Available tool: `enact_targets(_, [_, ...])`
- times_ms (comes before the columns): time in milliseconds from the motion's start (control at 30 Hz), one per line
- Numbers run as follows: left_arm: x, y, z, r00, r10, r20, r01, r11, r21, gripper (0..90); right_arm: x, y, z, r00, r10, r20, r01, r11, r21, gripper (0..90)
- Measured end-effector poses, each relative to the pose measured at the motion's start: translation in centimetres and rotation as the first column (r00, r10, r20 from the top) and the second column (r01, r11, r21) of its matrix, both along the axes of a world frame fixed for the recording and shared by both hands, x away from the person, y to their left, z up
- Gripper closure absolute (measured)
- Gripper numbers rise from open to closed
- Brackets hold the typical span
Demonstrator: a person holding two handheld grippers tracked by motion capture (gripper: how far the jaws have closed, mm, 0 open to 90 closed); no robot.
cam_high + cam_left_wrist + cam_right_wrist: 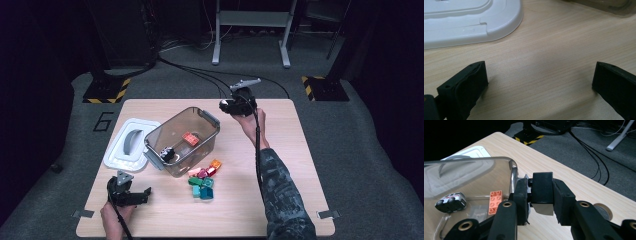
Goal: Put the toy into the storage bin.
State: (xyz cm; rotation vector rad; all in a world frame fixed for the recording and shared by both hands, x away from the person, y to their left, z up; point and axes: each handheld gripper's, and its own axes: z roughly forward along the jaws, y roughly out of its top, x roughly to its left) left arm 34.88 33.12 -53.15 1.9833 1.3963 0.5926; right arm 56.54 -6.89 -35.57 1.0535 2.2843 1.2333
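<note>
Jaws of my right gripper (541, 197) clamp a black block (542, 191), raised above the table beside the clear bin's (172, 131) far corner. Inside that bin lie an orange brick (495, 198) and a toy car (451, 202). Farther off, my left gripper (131, 192) rests wide open, holding nothing, near the white lid (471, 22).

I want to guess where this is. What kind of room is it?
Probably a lab or test room, not a home: a wooden table on grey carpet, black cables trailing over the floor, and yellow-and-black warning tape on the stand bases.
</note>
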Motion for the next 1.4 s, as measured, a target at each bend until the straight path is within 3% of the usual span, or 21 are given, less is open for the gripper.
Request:
enact_targets(333, [0.0,0.1,0.0,1.0000,-0.007,-0.003,0.007,0.9999,0.009,0.0,-0.3,2.7,1.0,0.9977,0.067,0.003,-0.067,0.998,0.014,67.5])
enact_targets(700, [0.0,0.1,0.0,1.0000,-0.007,-0.003,0.007,0.9999,0.008,0.0,-1.2,4.9,0.1,0.9869,0.157,-0.039,-0.157,0.988,-0.001,67.4])
enact_targets(1100, [0.0,0.0,0.1,1.0000,-0.001,-0.007,0.001,1.0000,0.005,0.0,-2.3,5.3,-1.7,0.9718,0.214,-0.099,-0.217,0.976,-0.019,67.4])
enact_targets(1233, [0.0,0.0,0.0,1.0000,0.001,0.001,-0.001,1.0000,0.001,0.0,-2.7,5.1,-2.3,0.9689,0.209,-0.132,-0.213,0.977,-0.019,67.3])
enact_targets(1400, [0.0,0.0,0.0,1.0000,0.002,0.000,-0.002,1.0000,0.001,0.0,-3.0,4.7,-2.8,0.9692,0.204,-0.137,-0.209,0.978,-0.022,67.2])
